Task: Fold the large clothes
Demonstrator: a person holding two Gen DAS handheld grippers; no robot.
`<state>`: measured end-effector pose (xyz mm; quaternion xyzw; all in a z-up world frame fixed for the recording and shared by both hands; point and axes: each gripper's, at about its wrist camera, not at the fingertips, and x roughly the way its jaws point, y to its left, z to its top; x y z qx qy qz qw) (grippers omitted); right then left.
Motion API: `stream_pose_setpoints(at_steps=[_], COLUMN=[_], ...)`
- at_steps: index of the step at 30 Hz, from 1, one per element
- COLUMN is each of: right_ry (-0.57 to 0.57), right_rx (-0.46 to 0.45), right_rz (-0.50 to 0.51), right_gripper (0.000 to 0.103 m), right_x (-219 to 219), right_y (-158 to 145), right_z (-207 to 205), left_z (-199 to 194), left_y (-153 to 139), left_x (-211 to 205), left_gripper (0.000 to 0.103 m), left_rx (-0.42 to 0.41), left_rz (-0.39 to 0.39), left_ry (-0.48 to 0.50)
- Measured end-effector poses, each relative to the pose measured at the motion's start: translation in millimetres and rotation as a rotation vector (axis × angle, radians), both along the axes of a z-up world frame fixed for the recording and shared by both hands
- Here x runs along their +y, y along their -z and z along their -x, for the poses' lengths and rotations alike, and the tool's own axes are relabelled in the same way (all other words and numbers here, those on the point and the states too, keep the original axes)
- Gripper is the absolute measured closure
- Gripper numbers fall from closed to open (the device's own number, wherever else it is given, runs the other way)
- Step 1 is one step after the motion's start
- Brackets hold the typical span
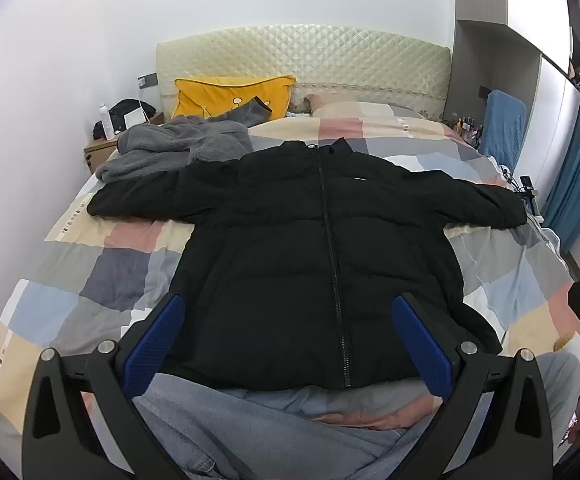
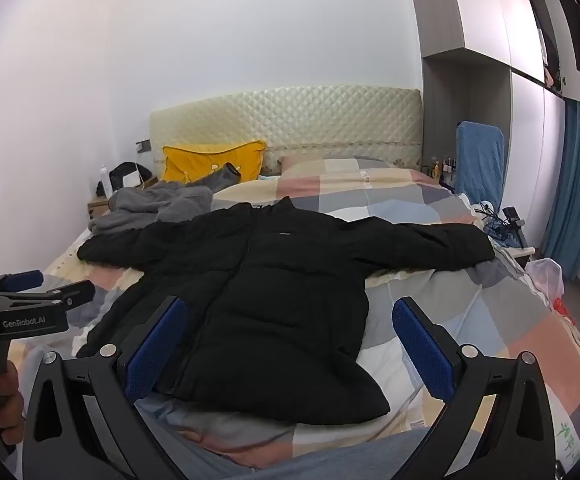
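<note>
Jaws on both of your tools stand spread wide with nothing between the blue pads: your left gripper [image 1: 286,344] hovers over the near hem of the black puffer jacket [image 1: 310,256], and your right gripper [image 2: 290,344] hangs over that hem toward its right corner. You have the jacket lying flat, front up and zipped, in the middle of the bed's pastel patchwork quilt [image 1: 102,272], both sleeves stretched straight out to left and right, collar toward the far cream quilted headboard [image 1: 302,60]. A crumpled grey fleece garment [image 1: 174,144] lies at the far left, touching the left sleeve, with a yellow cushion [image 1: 230,94] behind it.
</note>
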<state>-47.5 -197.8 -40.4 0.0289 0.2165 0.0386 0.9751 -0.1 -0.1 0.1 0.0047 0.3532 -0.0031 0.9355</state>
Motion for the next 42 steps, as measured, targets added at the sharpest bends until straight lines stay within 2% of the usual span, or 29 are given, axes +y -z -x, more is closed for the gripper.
stream_pose_setpoints(at_steps=[12, 15, 42], right_ry=[0.007, 0.009, 0.021], right_rx=[0.005, 0.004, 0.004], right_rz=[0.002, 0.0, -0.022], right_gripper=[0.0, 0.0, 0.0], right_x=[2.7, -6.3, -9.5], right_y=[-1.3, -4.9, 2.7], right_z=[-3.6, -3.1, 3.7], left_z=[-4.1, 5.0, 0.7], left_y=[-7.3, -3.9, 1.0], left_x=[-11.4, -7.2, -10.0], left_gripper=[0.0, 0.0, 0.0], left_rx=[-0.003, -0.011, 0.022], left_rz=[-0.005, 0.003, 0.023], left_ry=[0.012, 0.015, 0.028])
